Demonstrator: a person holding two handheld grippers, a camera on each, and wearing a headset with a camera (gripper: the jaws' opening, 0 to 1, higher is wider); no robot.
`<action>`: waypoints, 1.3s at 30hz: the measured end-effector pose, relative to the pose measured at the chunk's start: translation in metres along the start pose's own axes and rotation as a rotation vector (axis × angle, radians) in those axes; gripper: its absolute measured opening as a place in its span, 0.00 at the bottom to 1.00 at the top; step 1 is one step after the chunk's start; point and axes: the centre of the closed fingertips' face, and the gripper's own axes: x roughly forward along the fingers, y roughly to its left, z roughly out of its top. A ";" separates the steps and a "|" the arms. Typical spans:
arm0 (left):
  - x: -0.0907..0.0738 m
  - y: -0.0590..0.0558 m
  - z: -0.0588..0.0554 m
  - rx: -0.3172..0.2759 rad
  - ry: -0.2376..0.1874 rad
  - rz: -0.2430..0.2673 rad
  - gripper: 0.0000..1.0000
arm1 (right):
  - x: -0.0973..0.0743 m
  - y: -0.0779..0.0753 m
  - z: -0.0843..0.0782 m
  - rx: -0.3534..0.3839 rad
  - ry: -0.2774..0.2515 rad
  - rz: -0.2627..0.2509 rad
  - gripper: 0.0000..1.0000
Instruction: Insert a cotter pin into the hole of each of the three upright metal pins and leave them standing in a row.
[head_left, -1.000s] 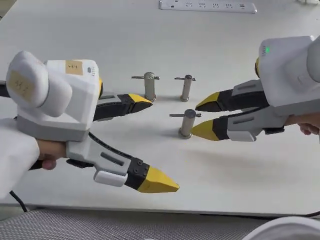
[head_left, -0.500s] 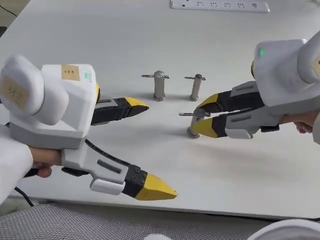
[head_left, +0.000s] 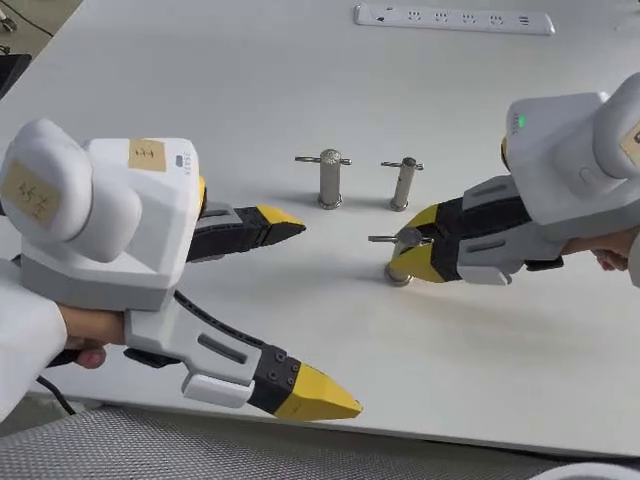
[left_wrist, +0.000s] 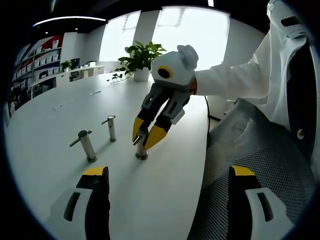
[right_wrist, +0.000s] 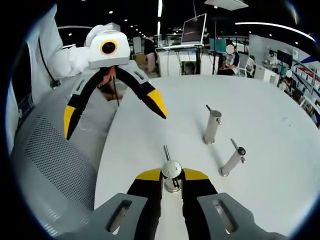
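**Tabletop** (head_left: 200, 90): white, with three upright metal pins near its middle.

**Thick pin** (head_left: 329, 180): back left in the head view, upright on its base. A cotter pin (head_left: 322, 160) passes crosswise through its head.

**Slim pin** (head_left: 402, 185): just right of the thick pin and level with it, apart from it, also upright. A second cotter pin (head_left: 402, 165) crosses its head.

**Near pin** (head_left: 407, 240): stands in front of the other two, closer to the slim pin, so the three form a triangle and not a row. A third cotter pin (head_left: 385, 238) juts leftward from its head. In the right gripper view the near pin (right_wrist: 171, 172) sits between that view's own yellow tips.

**Right tool** (head_left: 408, 245): jaws drawn in on the near pin, one yellow tip on each side just under the head. The base of the pin rests on the tabletop.

**Left tool** (head_left: 328, 316): jaws spread wide and holding nothing. It is held above the tabletop's near edge, well left of the pins, with its upper tip pointing toward the thick pin.

**Power strip** (head_left: 455, 18): white, lying at the far edge.

**Mesh chair** (head_left: 150, 450): grey, below the near edge.
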 end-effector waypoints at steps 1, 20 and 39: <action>0.000 0.000 0.000 -0.001 -0.001 0.003 0.99 | 0.000 0.000 -0.001 -0.006 0.008 0.000 0.09; -0.007 0.007 0.002 -0.012 -0.010 0.045 0.99 | -0.044 -0.060 -0.016 -0.033 -0.002 -0.080 0.08; -0.012 0.008 0.001 -0.047 -0.007 0.067 0.99 | -0.052 -0.103 -0.043 0.064 -0.024 -0.124 0.08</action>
